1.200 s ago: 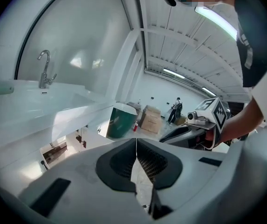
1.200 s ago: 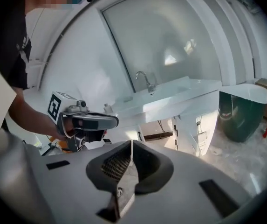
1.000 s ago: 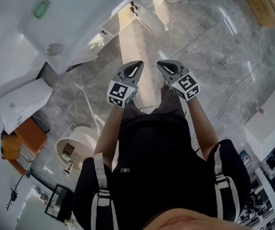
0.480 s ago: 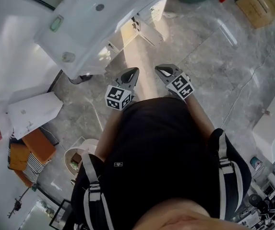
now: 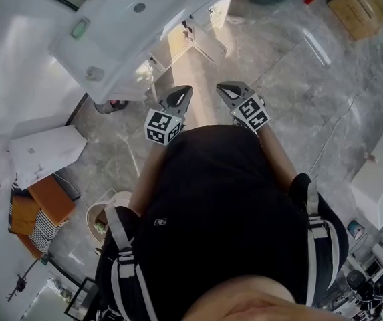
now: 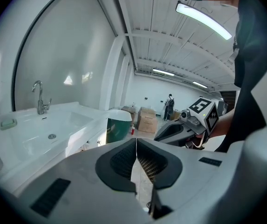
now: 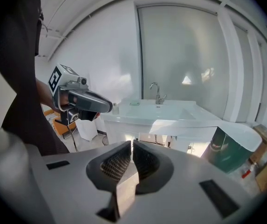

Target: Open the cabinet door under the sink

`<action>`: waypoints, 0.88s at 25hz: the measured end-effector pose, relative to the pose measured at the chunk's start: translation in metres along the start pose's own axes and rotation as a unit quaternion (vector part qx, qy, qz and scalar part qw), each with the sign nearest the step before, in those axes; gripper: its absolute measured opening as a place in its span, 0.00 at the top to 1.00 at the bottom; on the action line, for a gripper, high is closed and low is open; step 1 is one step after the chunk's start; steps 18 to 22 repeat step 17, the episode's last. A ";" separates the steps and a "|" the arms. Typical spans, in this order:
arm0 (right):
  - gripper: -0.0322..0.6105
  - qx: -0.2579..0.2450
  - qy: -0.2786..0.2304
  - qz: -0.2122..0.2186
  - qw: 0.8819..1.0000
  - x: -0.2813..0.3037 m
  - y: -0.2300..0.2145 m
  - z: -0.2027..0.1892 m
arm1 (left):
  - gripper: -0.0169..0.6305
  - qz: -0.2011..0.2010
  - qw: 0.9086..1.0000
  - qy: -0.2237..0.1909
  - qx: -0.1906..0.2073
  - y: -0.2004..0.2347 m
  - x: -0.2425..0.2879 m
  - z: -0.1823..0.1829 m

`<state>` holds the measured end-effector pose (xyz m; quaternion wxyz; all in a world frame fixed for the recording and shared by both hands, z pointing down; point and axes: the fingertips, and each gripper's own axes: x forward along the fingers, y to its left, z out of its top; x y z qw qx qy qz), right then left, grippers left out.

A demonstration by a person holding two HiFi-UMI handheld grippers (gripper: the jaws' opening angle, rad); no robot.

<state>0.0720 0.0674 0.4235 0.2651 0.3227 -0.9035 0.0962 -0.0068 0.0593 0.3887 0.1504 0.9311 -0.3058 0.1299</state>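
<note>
The white sink vanity point(image 5: 121, 29) stands at the upper left of the head view, with its faucet point(image 7: 156, 93) showing in the right gripper view. Under the basin, a white cabinet door point(image 5: 206, 37) stands swung out from the cabinet front, and the dark inside with pipes point(image 7: 163, 141) shows. My left gripper point(image 5: 180, 96) and right gripper point(image 5: 227, 90) are held side by side over the marble floor, short of the cabinet. Both are shut on nothing. Each one shows in the other's view: the right gripper point(image 6: 189, 122) and the left gripper point(image 7: 84, 101).
A green bin point(image 7: 227, 152) with a white top stands right of the vanity, and a cardboard box point(image 5: 355, 4) lies beyond it. A white box point(image 5: 44, 154), orange items point(image 5: 47, 202) and a round white bin point(image 5: 104, 214) sit at the left. A white unit point(image 5: 378, 182) stands at the right.
The vanity has come lower and closer in the head view as the person moved toward it. Both grippers stay shut and side by side, now nearer the cabinet.
</note>
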 end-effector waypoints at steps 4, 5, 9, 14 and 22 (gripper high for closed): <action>0.84 0.004 -0.003 0.002 1.000 -0.002 0.003 -0.002 | 0.95 0.000 1.000 -0.001 -0.002 -0.003 0.001 0.002; 0.84 0.004 -0.004 0.001 1.000 -0.002 0.003 -0.002 | 0.95 -0.001 1.000 -0.001 -0.003 -0.004 0.001 0.001; 0.84 0.009 -0.006 -0.012 1.000 -0.007 0.000 -0.008 | 0.95 -0.003 1.000 0.002 -0.005 -0.009 -0.001 -0.001; 0.84 0.015 -0.008 -0.012 1.000 -0.012 0.002 -0.011 | 0.95 0.001 1.000 0.007 -0.005 -0.010 -0.004 -0.004; 0.84 0.019 -0.007 -0.011 1.000 -0.014 0.005 -0.015 | 0.95 -0.001 1.000 0.011 -0.005 -0.013 -0.004 -0.008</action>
